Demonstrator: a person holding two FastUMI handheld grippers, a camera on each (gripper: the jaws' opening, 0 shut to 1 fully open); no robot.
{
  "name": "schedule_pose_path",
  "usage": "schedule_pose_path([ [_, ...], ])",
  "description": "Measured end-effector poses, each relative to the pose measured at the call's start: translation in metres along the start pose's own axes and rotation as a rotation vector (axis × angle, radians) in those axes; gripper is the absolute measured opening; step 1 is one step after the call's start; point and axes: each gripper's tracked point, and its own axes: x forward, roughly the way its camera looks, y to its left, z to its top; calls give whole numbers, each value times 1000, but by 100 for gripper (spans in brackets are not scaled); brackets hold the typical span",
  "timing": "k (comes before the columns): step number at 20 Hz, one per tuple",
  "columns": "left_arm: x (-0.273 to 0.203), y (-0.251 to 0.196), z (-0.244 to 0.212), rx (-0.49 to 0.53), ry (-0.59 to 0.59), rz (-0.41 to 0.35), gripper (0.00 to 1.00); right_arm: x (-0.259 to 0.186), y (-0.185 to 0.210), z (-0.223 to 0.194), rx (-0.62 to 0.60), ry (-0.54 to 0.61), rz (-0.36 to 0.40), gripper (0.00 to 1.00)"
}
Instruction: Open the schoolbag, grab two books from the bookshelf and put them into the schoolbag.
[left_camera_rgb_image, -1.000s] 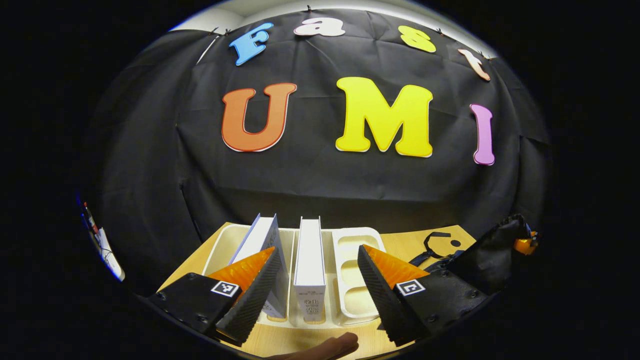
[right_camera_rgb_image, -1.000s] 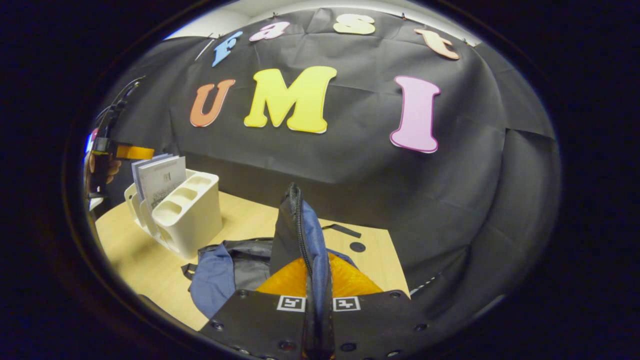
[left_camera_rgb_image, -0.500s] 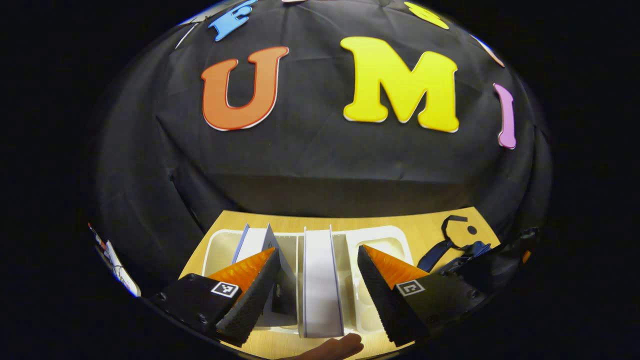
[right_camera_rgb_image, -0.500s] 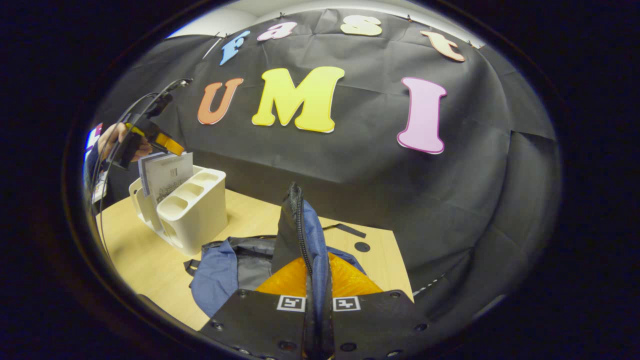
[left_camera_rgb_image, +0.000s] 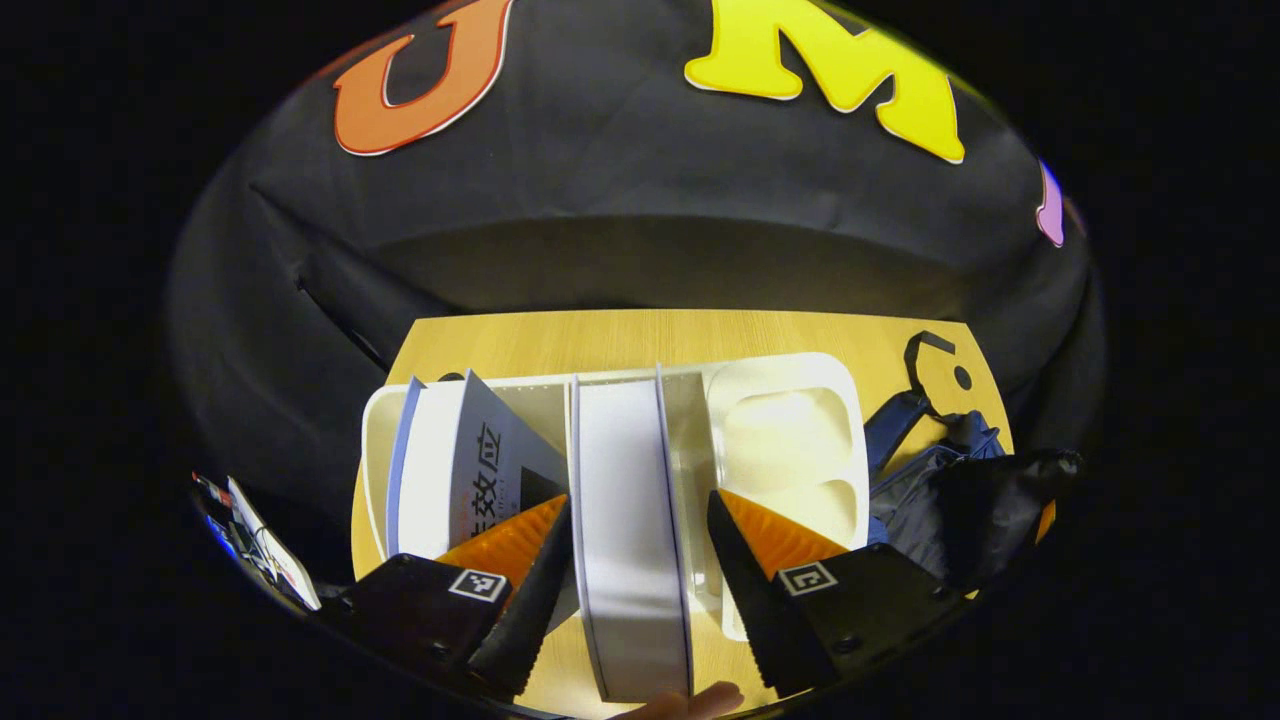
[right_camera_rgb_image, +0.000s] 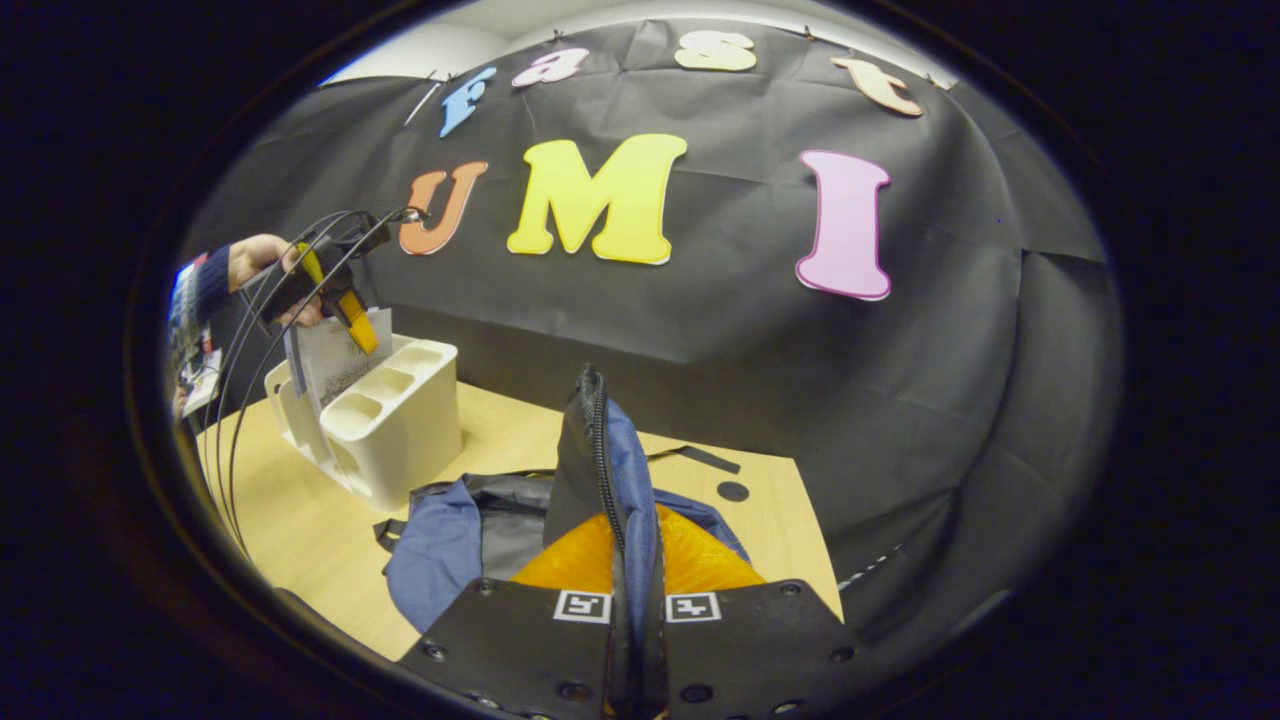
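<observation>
Jaws of left gripper (left_camera_rgb_image: 632, 560) parted astride upright white book (left_camera_rgb_image: 628, 520) in bookshelf (left_camera_rgb_image: 790, 440), right gripper (right_camera_rgb_image: 632, 560) clamped on schoolbag (right_camera_rgb_image: 600, 470) flap.

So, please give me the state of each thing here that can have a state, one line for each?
Left tool: open, fingers on either side of the middle book, not pressing yet.
Middle book: upright in the shelf.
Left book: leaning in its slot.
Shelf: standing on the table, right compartments empty.
Right tool: shut on the bag flap.
Bag: lying on the table, flap held up.
</observation>
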Motion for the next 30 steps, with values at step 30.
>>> schedule_pose_path([
  [30,-137,-14,-130,11,-94,-10,46,7,3,-34,45,26,-4,6],
])
